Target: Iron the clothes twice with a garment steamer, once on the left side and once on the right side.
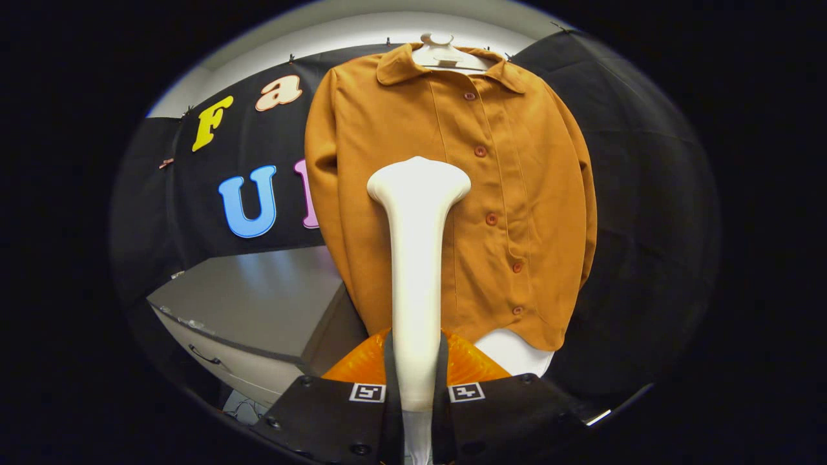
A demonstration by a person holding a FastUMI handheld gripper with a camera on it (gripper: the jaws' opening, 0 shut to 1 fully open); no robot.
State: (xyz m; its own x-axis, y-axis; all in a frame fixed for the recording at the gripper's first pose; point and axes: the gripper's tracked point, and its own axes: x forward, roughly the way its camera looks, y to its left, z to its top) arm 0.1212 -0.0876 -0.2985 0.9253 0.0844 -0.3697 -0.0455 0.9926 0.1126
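The gripper (414,387) has its jaws closed tight on the handle of the white garment steamer (417,258), one black finger pressed to each side. The steamer rises straight ahead of the fingers, its flared head up against the front of the orange button-up shirt (517,174), left of the button row. The shirt hangs on a white hanger (446,55) before the black cloth wall. A grey cabinet (258,310) with a drawer stands beside it, lower left.

Bright overhead light, sharp centre, fisheye bending and dimming at edges
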